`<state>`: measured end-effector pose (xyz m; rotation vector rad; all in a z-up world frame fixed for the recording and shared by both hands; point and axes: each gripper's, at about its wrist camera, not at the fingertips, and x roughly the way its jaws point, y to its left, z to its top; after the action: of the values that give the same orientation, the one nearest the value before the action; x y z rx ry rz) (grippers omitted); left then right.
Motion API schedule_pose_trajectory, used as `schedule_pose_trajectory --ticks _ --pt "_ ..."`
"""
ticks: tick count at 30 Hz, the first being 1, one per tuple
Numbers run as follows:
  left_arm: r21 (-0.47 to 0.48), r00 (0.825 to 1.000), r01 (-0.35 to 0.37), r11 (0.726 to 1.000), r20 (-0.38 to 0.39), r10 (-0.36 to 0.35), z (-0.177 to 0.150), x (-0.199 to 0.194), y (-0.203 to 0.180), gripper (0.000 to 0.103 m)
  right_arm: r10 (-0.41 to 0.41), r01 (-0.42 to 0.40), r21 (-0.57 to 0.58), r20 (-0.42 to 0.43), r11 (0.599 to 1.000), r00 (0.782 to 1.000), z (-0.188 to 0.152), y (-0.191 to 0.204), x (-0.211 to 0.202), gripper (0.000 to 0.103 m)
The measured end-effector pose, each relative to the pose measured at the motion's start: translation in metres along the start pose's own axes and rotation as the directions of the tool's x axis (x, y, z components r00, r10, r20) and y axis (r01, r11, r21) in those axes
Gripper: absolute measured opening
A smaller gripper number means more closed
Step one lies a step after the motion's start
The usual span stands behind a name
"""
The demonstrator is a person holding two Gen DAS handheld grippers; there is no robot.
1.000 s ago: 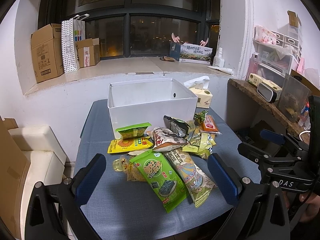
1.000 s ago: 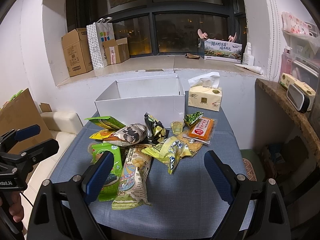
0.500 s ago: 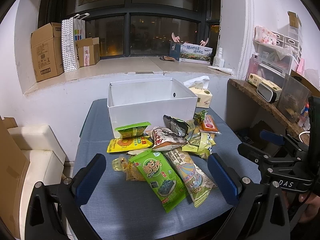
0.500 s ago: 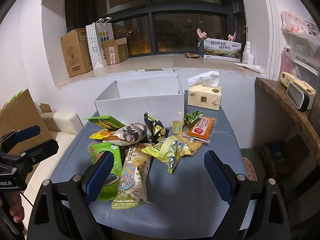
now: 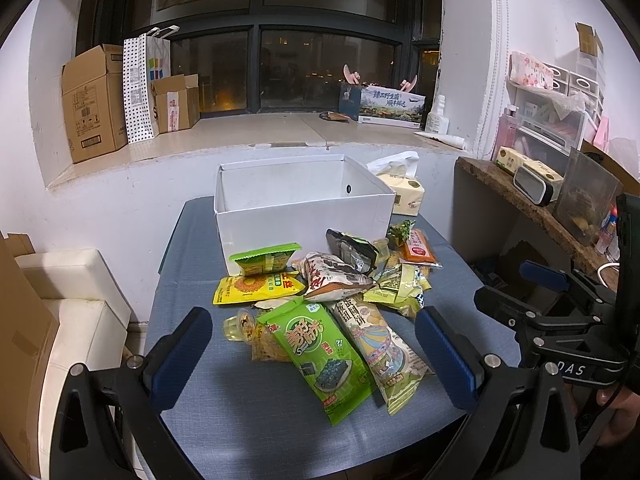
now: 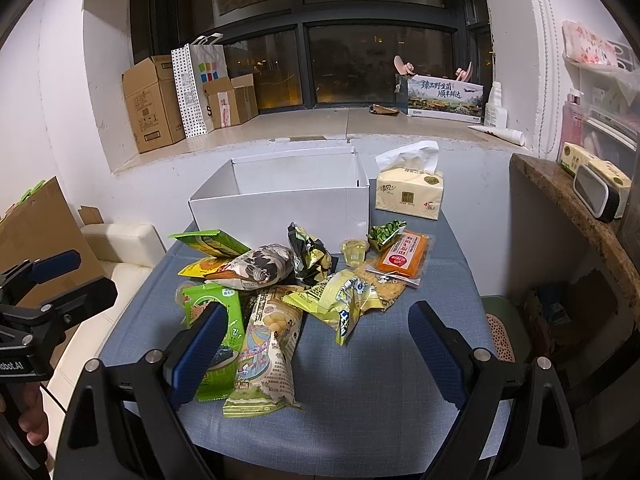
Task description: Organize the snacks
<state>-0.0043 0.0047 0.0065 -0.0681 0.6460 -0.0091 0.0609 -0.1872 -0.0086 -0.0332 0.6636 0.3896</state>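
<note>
Several snack packets lie heaped on the blue table (image 5: 256, 416) in front of an empty white box (image 5: 304, 220). Nearest me are a green seaweed packet (image 5: 320, 348) and a long biscuit packet (image 5: 380, 348). Behind them lie a yellow sunflower-seed bag (image 5: 256, 285), a small green packet (image 5: 266, 260), a grey and white bag (image 6: 260, 266), an orange packet (image 6: 404, 258) and a jelly cup (image 6: 354, 250). My left gripper (image 5: 314, 354) hovers open above the heap's near side, holding nothing. My right gripper (image 6: 316, 350) is open too, over the table's near edge and empty.
A tissue box (image 6: 410, 194) stands to the right of the white box. A cream sofa (image 5: 76, 292) is left of the table and a stone shelf (image 5: 532, 204) with containers on the right. Cardboard boxes (image 5: 96, 100) sit on the window sill behind.
</note>
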Motion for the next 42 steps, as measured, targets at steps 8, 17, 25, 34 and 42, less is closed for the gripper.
schedule_pose_trajectory --ticks 8,17,25,34,42 --pt "-0.006 1.0 0.002 1.0 -0.003 -0.002 0.0 0.001 0.002 0.103 -0.002 0.002 0.005 -0.008 1.0 1.0 -0.001 0.0 0.004 0.095" --pt "-0.021 1.0 0.005 1.0 -0.014 -0.005 -0.005 0.004 0.007 0.103 0.043 -0.043 0.001 -0.067 0.999 0.997 0.012 -0.006 0.041 0.095" --pt "-0.033 1.0 0.0 0.999 -0.029 -0.001 -0.01 0.01 0.015 0.103 0.21 -0.18 0.145 -0.235 0.973 0.949 0.042 -0.029 0.152 0.095" --pt "-0.073 0.998 -0.007 0.997 -0.059 0.003 -0.019 0.023 0.032 0.103 0.296 -0.212 0.25 -0.374 0.945 0.879 0.047 -0.025 0.244 0.055" --pt "-0.108 0.998 0.016 0.994 -0.055 -0.022 -0.022 0.028 0.044 0.103 0.315 -0.243 0.244 -0.325 0.939 0.892 0.047 -0.026 0.226 0.045"
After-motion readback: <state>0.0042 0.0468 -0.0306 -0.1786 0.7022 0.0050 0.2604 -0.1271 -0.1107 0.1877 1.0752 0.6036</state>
